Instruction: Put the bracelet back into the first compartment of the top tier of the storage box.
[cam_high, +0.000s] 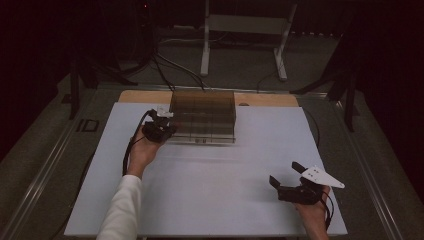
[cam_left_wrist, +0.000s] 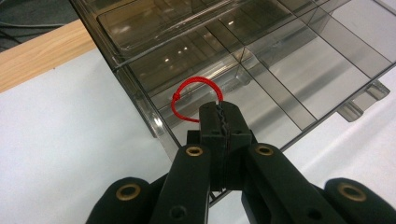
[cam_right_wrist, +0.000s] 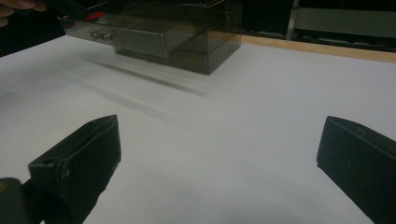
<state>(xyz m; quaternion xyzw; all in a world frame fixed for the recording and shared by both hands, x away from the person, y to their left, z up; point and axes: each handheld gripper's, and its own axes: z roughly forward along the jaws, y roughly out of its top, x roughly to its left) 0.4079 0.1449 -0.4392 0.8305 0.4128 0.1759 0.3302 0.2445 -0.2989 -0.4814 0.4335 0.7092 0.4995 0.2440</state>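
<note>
My left gripper (cam_high: 162, 127) is shut on a thin red string loop (cam_left_wrist: 176, 96). It holds the loop over the front left compartment of the open drawer (cam_left_wrist: 144, 105). That drawer sticks out of a smoky see-through drawer box (cam_high: 202, 106) at the back of the white mat (cam_high: 225, 200). In the left gripper view the jaws (cam_left_wrist: 220, 112) meet with the string pinched at their tips. My right gripper (cam_high: 284, 172) rests near the front right of the mat, open with nothing between its fingers (cam_right_wrist: 74, 163). In the right gripper view the box (cam_right_wrist: 205, 42) stands far off, with a bit of red (cam_right_wrist: 95, 15) at the drawer.
The drawer is split into several compartments by clear dividers (cam_left_wrist: 275, 88). A wooden table edge (cam_high: 145, 96) shows behind the mat. A metal frame stand (cam_high: 245, 30) and cables lie on the floor beyond the table.
</note>
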